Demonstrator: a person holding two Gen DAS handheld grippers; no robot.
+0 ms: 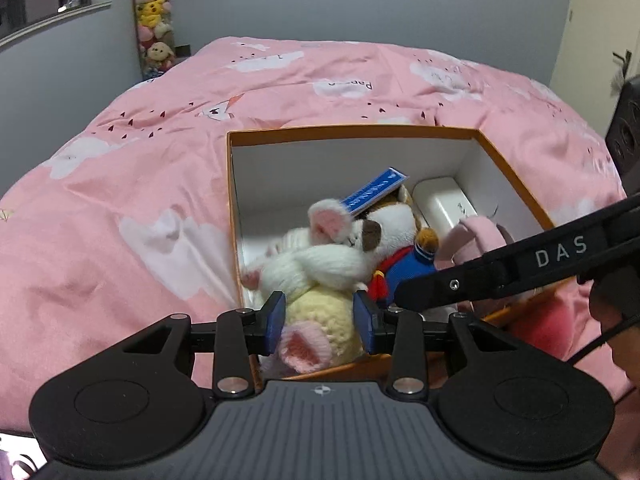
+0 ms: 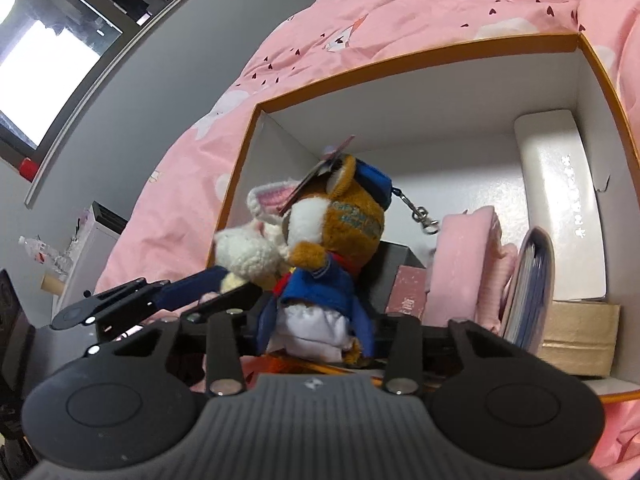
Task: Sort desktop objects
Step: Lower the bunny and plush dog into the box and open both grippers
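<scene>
Plush toys (image 1: 320,264) fill the orange box (image 1: 352,131); left jaws grip the rabbit, right jaws the bear (image 2: 328,264).

Orange box (image 1: 352,133), pink cloud-print quilt (image 1: 160,152)

A bedroom in a home.

Big bed with a pink blanket (image 1: 160,184) full of white clouds and tiny hearts. Soft toys stacked in a tall holder (image 1: 154,20) by the grey wall (image 1: 280,0). Window (image 2: 44,68) high on one side, orange box (image 1: 352,131) on the bed.
</scene>
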